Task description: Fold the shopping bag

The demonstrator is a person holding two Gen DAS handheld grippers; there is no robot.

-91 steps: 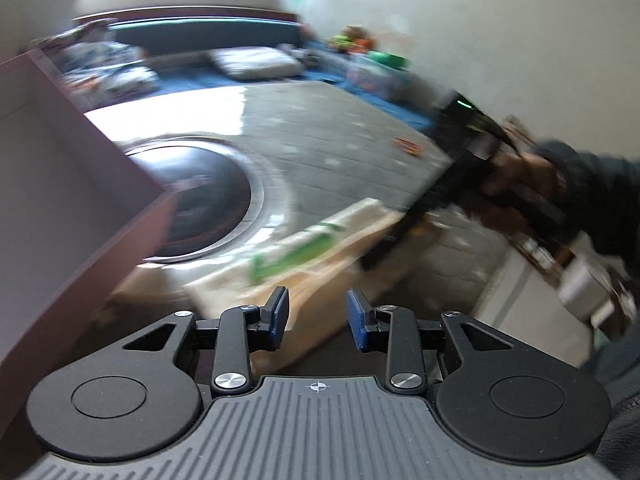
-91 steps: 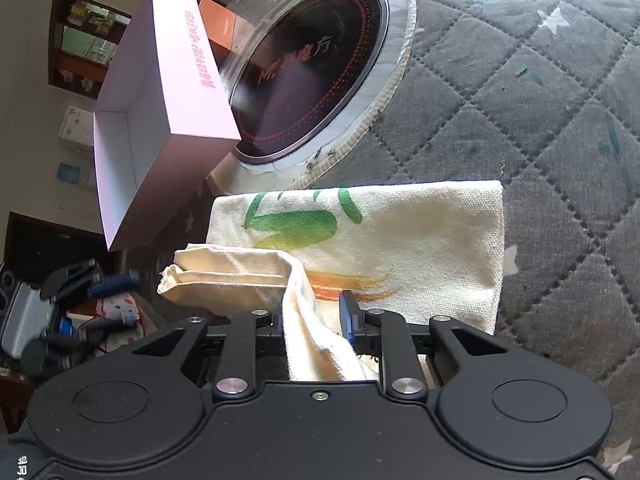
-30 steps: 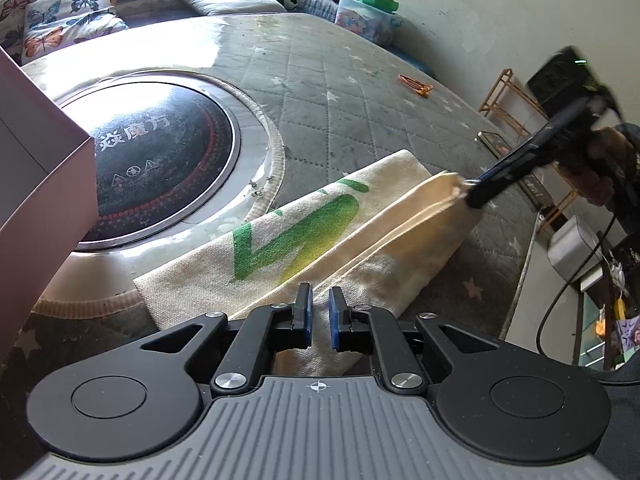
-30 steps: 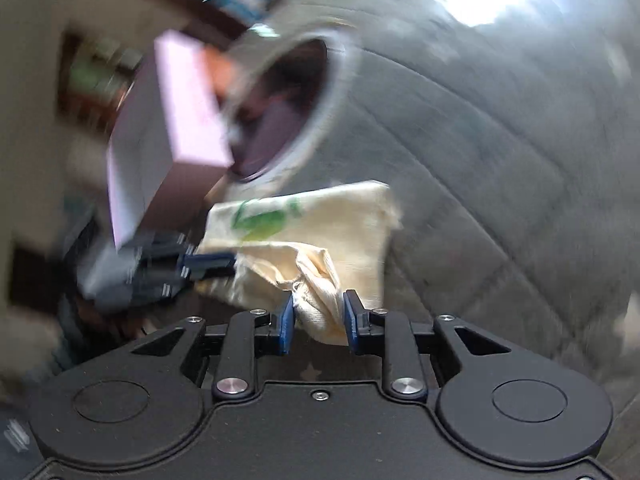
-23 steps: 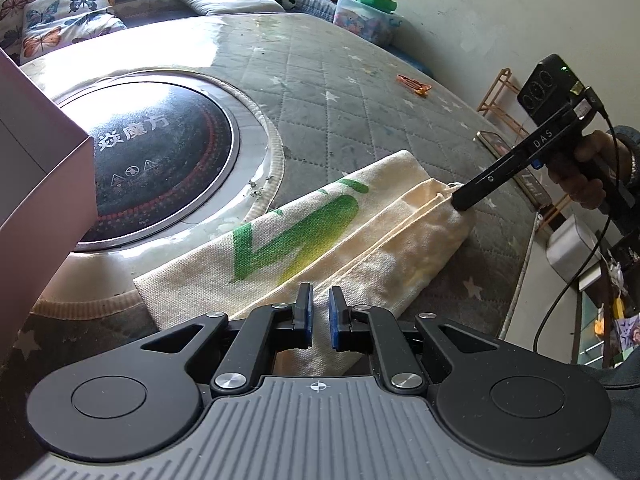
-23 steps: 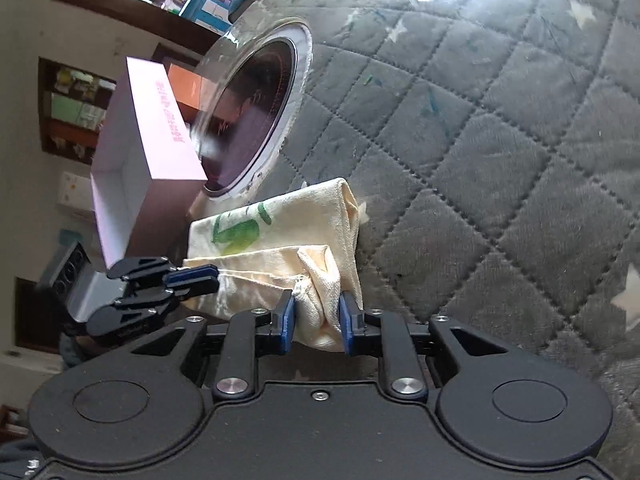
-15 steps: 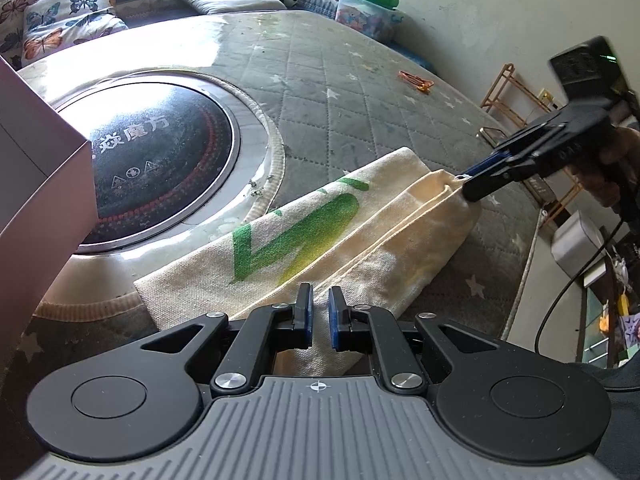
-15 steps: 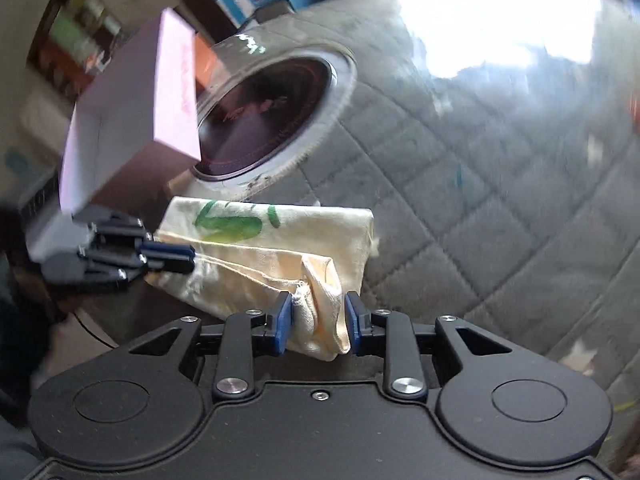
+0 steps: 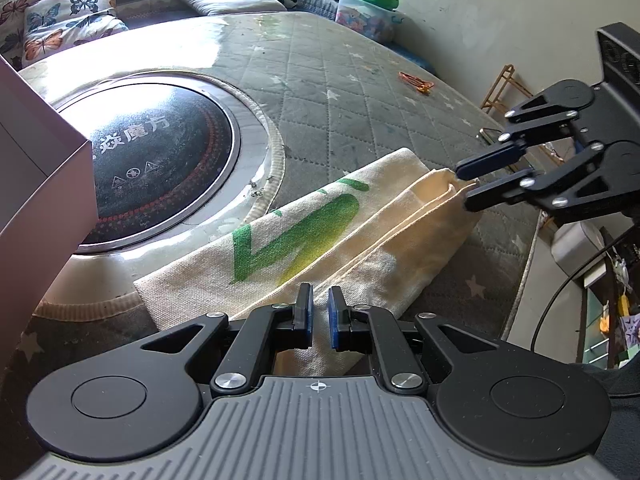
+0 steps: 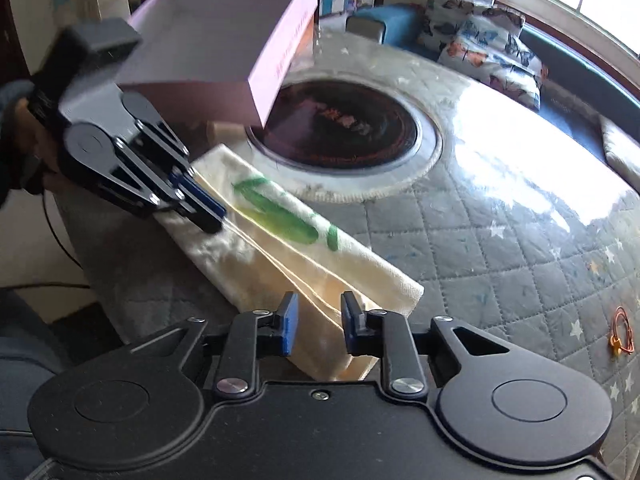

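A cream canvas shopping bag (image 9: 320, 232) with a green print lies folded lengthwise on the quilted table cover (image 9: 360, 92). My left gripper (image 9: 318, 316) is shut on the bag's near end, its blue pads pinching the folded edges. At the far end, my right gripper (image 9: 466, 186) grips the lifted corner of the folded layers. In the right wrist view the bag (image 10: 304, 264) runs between the right gripper (image 10: 316, 320), whose jaws are closing on the cloth, and the left gripper (image 10: 212, 216). The folded edges run taut between the two grippers.
A pink cardboard box (image 10: 224, 40) stands beside a round black cooktop (image 9: 152, 160) set into the table. Orange rubber bands (image 10: 620, 332) lie on the quilted cover. The table edge (image 9: 524, 272) runs just beyond the bag's right end. Butterfly-print pillows (image 9: 60, 20) lie behind.
My right gripper has rolled and shifted while keeping the bag's far corner, and the folded edges have drawn straighter. The left gripper has stayed still.
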